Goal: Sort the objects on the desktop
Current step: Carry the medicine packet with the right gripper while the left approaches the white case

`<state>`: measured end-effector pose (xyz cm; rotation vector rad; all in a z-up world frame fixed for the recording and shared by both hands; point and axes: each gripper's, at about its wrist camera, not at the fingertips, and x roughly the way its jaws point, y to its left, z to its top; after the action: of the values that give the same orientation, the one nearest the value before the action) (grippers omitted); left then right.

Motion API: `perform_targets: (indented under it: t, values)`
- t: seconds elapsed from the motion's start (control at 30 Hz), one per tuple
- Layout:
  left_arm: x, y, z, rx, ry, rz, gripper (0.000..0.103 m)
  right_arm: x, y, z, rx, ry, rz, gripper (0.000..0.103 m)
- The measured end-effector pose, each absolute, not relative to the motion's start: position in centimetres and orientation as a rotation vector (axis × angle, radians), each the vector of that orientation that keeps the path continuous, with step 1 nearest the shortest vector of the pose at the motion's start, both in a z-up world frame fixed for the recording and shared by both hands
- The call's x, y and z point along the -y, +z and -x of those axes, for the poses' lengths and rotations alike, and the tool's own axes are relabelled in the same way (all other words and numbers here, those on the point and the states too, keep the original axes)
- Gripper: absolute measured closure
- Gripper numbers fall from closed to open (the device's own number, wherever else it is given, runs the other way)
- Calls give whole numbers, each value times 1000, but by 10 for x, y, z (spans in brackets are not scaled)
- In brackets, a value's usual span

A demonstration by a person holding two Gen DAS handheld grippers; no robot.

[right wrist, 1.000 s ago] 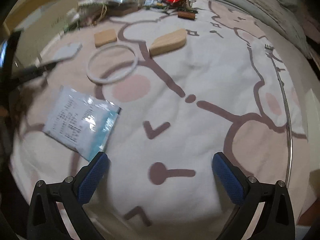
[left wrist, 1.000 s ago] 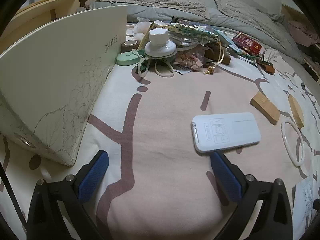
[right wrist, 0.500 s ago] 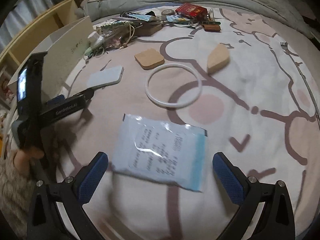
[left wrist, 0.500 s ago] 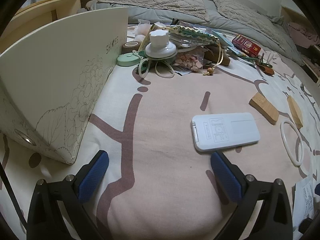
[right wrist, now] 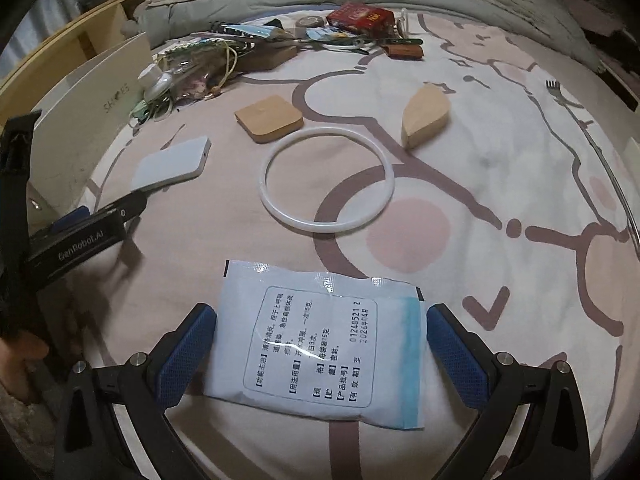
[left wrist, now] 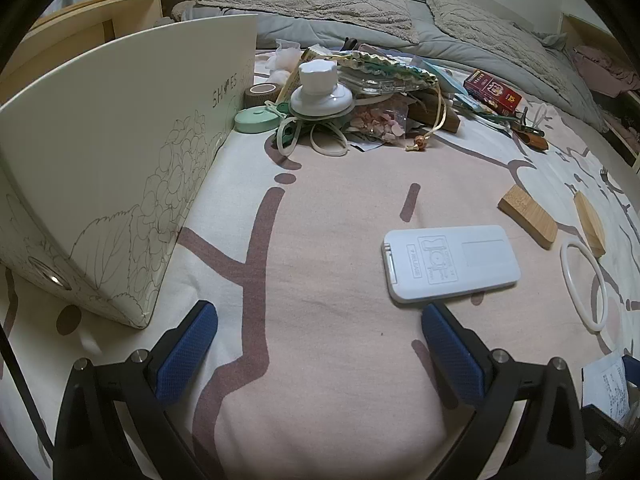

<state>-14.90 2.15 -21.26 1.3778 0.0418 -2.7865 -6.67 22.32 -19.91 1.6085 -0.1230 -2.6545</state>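
Bed covered by a pink-and-white blanket, grey duvet at the far edge, cream box standing on the left side. Right gripper is spread wide with the sachet lying flat between its fingers, not pinched; just beyond lie a white ring, two wood blocks and a white case. Left gripper is also spread, empty, low over the blanket with the white case just past its right finger; a clutter pile sits near the far edge.
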Motion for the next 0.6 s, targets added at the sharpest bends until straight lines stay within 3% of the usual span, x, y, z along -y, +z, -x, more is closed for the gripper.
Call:
perform_targets:
  t: [0.4,0.6]
  values:
    - [-22,-191,136,-139,-2905,-1330,0,-218,-204,45,87,-2805,-1409,0]
    - [-46,-186,151,-168,-2888,-1461,0,-219,-205,44,86,-2823,-1392,0]
